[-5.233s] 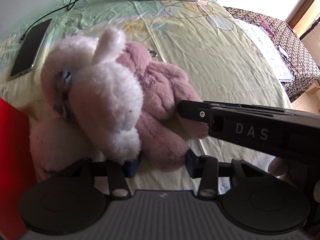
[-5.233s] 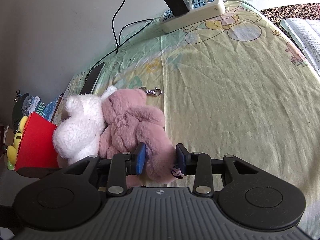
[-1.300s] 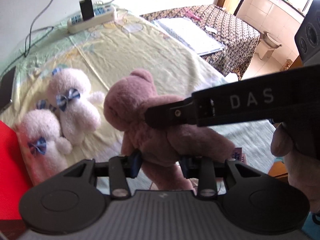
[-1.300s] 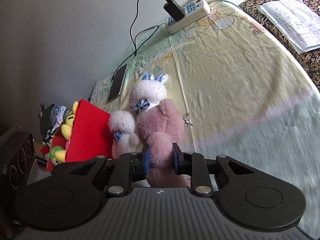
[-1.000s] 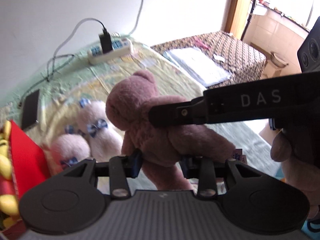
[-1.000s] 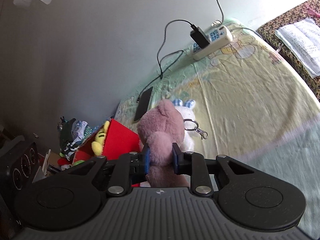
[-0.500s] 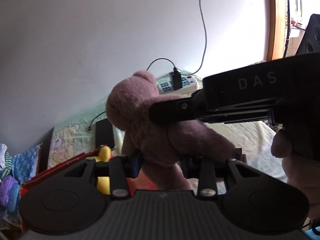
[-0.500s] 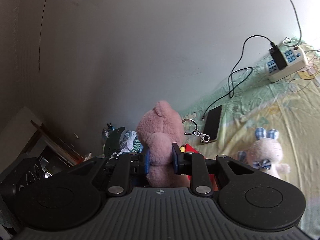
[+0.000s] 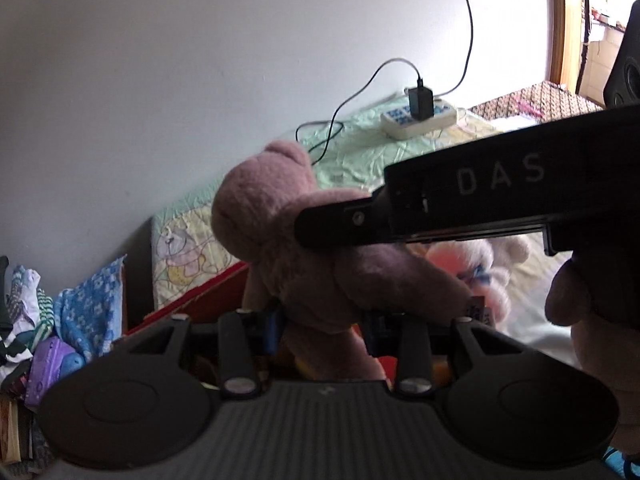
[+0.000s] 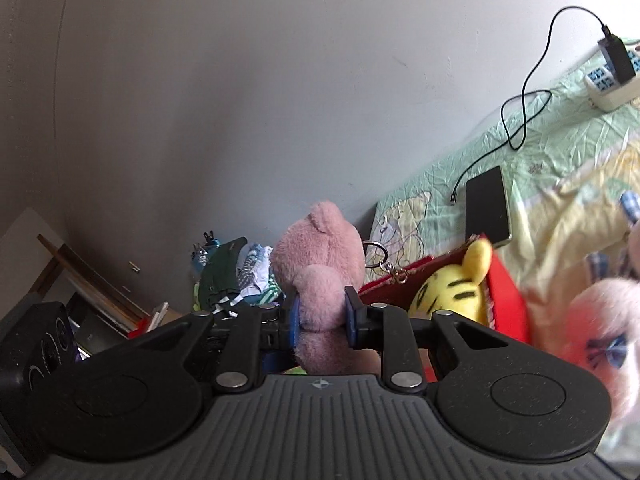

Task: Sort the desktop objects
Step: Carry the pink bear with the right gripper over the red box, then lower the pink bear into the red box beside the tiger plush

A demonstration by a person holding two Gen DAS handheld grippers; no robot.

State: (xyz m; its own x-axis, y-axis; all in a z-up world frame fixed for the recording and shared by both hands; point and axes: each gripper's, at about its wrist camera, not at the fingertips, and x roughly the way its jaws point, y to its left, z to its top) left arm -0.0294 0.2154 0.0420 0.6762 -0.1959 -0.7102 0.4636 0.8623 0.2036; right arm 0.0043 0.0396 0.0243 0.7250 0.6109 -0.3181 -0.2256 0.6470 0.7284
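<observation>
The pink teddy bear (image 10: 320, 264) is up in the air, with both claws squeezing it. The right gripper (image 10: 320, 318) has its two blue pads pressed tight into the bear's soft side, with only the squashed fur between them. The left gripper (image 9: 320, 326) is closed on the bear (image 9: 304, 264) too, low down on its body, and the fur bulges out around its fingers. In the left wrist view the right claw's long black finger (image 9: 460, 204) (the one with the letters DAS on it) reaches across the bear's middle, and a hand (image 9: 592, 320) holds that claw at the right edge. A metal key ring (image 10: 380, 258) hangs from the bear's head. The bear is held above a red box (image 10: 508, 296), and a yellow striped toy (image 10: 452, 288) sits inside the box. Next to the box, on the yellow-green sheet (image 10: 560, 152), lie a pink and white bunny (image 10: 600, 328) and a dark phone (image 10: 486, 206). Farther back, a white power strip (image 9: 420, 118) sits near the wall.
</observation>
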